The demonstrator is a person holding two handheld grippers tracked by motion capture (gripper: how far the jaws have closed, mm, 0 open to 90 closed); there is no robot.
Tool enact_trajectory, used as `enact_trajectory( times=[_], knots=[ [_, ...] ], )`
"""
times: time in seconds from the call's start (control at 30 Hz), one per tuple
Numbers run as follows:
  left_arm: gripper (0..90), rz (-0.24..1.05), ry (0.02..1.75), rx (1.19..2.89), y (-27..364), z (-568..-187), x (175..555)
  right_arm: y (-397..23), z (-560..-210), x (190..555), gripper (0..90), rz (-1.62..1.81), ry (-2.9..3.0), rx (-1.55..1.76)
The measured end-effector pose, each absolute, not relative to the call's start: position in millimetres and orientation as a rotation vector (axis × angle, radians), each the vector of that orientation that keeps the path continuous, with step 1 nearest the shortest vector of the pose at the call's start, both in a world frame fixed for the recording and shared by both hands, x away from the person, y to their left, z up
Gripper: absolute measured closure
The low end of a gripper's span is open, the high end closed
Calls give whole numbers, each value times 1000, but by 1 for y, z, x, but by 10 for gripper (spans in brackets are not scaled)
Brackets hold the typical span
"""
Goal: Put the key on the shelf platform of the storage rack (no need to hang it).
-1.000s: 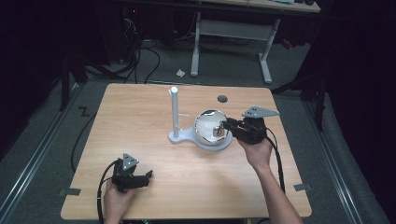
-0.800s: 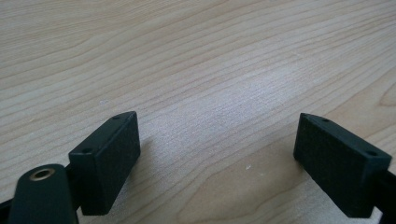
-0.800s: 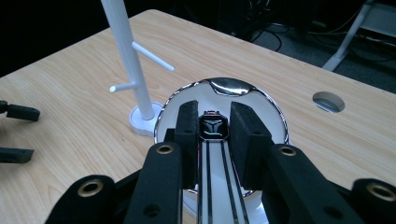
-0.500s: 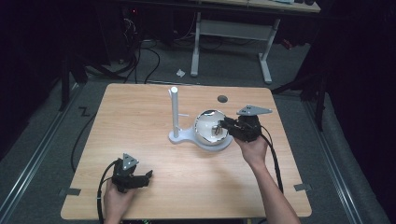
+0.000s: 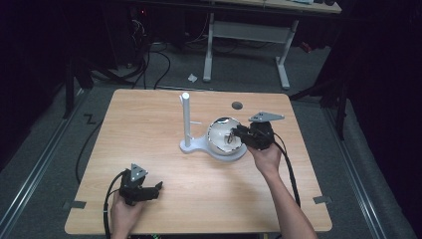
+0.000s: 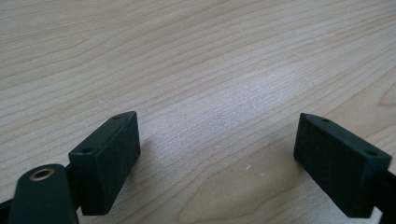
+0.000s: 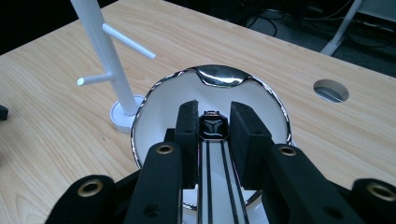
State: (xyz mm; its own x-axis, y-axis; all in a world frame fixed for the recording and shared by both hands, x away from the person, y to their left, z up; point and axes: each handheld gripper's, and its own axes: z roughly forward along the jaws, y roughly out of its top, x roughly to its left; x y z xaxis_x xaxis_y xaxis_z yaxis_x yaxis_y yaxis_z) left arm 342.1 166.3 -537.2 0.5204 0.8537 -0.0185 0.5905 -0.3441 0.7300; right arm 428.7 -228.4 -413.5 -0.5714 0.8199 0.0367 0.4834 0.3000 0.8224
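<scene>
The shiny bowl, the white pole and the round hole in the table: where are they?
shiny bowl (image 7: 219,75): right gripper view, far chrome rim.
white pole (image 5: 186,119): high view, middle of the upright post.
round hole (image 7: 331,90): right gripper view, its middle.

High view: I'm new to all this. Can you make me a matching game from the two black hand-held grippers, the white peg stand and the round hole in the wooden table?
Things:
1. left gripper
2. right gripper
3. white peg stand
4. round hole

States or places:
A. shut on a white strap with black lines, over the shiny silver bowl
B. near the far edge of the wooden table
C. jaws wide apart, nothing between them
D. upright, left of the bowl

Pairs: 1-C, 2-A, 3-D, 4-B
</scene>
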Motion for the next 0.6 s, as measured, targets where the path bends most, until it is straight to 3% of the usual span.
enact_trajectory(
  times=[0.6],
  knots=[
    [150,484,1172,2065,166,-537,342,-214,-426,443,742,1165,2218,1181]
  ],
)
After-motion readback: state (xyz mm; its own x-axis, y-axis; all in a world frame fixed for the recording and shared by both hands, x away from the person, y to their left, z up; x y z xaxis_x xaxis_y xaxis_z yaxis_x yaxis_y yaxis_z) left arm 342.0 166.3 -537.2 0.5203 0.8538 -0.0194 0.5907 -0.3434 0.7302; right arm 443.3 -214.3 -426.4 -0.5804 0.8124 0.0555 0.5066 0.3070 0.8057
